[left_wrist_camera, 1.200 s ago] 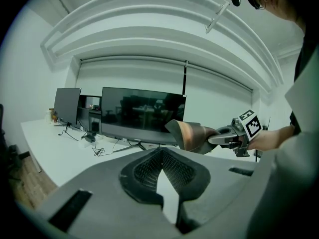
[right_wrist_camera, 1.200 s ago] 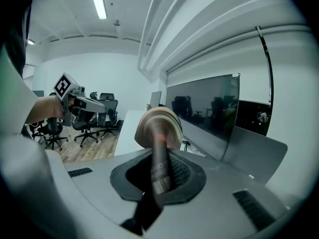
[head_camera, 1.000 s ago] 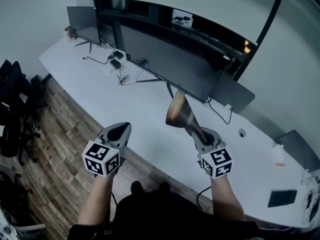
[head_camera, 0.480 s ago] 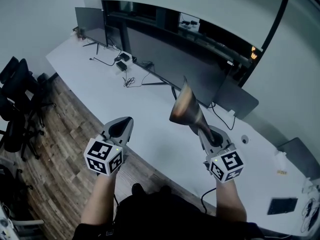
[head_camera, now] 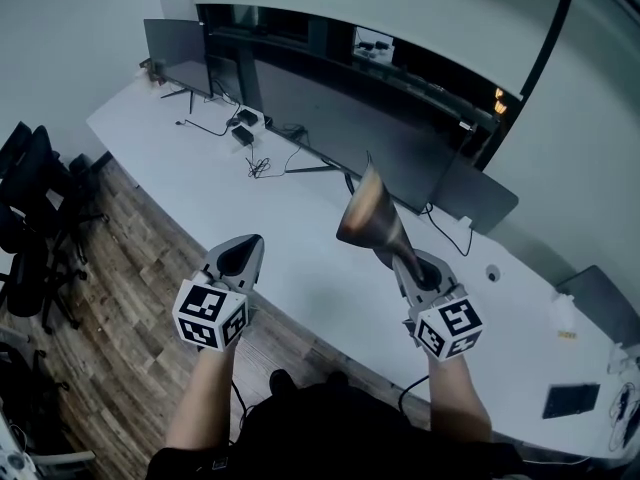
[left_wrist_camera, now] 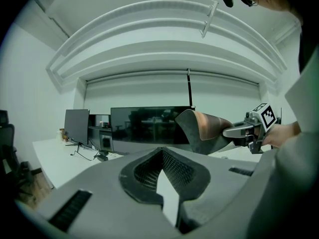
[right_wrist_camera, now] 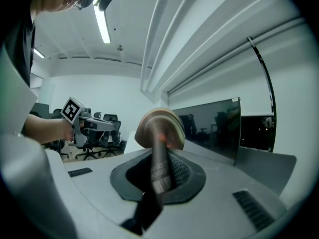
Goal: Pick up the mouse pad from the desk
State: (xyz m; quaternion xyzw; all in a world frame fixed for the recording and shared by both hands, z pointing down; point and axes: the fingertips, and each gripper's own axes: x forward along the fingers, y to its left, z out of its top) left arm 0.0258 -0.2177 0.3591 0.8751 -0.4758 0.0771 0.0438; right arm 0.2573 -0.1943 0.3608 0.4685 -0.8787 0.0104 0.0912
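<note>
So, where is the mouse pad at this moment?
In the head view the mouse pad is right of centre, clamped in the right gripper and curled up above the desk, in front of the wide monitor.

Person lifting a curled mouse pad (head_camera: 362,216) clear of a long white desk (head_camera: 300,230).
The right gripper (head_camera: 398,258) is pinching the pad's near edge, and the pad is flaring upward and away from it. The left gripper (head_camera: 243,255) is hovering at the desk's near edge, jaws together with nothing in them. A wide dark monitor (head_camera: 340,118) is standing behind, with a smaller monitor (head_camera: 172,43) at far left and cables (head_camera: 255,158) lying near them. Office chairs (head_camera: 30,208) are sitting on the wooden floor (head_camera: 130,298).
</note>
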